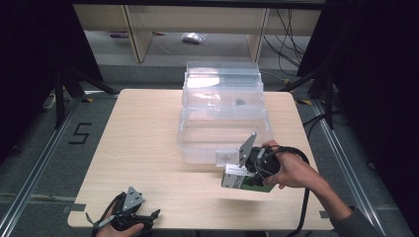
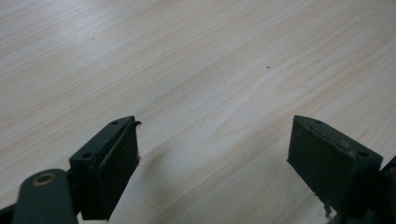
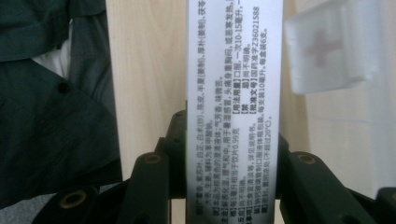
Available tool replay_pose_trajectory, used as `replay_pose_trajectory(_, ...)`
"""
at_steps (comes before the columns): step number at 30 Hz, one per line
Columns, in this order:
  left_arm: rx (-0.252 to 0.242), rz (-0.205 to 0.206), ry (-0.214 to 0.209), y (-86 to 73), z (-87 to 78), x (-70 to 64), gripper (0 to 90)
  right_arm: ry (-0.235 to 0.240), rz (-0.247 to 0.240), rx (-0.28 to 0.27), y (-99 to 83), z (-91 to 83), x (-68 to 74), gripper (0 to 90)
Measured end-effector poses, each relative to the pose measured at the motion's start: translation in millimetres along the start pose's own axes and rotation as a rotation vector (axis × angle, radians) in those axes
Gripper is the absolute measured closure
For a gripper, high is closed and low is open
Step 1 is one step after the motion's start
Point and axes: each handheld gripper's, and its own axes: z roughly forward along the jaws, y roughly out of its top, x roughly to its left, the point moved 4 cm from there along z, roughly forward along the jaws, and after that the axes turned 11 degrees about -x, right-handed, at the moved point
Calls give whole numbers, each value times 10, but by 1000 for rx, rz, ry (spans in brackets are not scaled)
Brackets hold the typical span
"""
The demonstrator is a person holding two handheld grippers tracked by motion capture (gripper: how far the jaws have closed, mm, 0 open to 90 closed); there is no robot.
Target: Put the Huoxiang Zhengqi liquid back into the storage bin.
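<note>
One wooden counter point(image 1: 148, 148), one clear plastic storage box point(image 1: 222, 113) at its centre-back, tiered, lid open, with a red-cross tab point(image 3: 334, 44) on its front. One carton, a white-and-green medicine box point(image 1: 236, 178), sits clamped between the jaws of the right gripper point(image 1: 249, 168), just in front of the storage box near the counter's right side; printed text faces the right gripper view. Left gripper point(image 1: 129, 216) sits at the near-left counter edge, jaws wide apart, nothing between them.
</note>
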Motion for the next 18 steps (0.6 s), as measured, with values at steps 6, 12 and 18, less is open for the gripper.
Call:
replay_pose_trajectory(6, 2, -6, -3, -2, -1, -7, 156, -18, 11, -8, 35, -113, -111, 650)
replay_pose_trajectory(12, 3, -9, -3, -2, -4, -5, 156, -17, 16, -17, 88, -245, -260, 650)
replay_pose_trajectory(18, -1, -14, -5, -2, 1, -9, 156, -37, 55, -16, 165, -370, -331, 650)
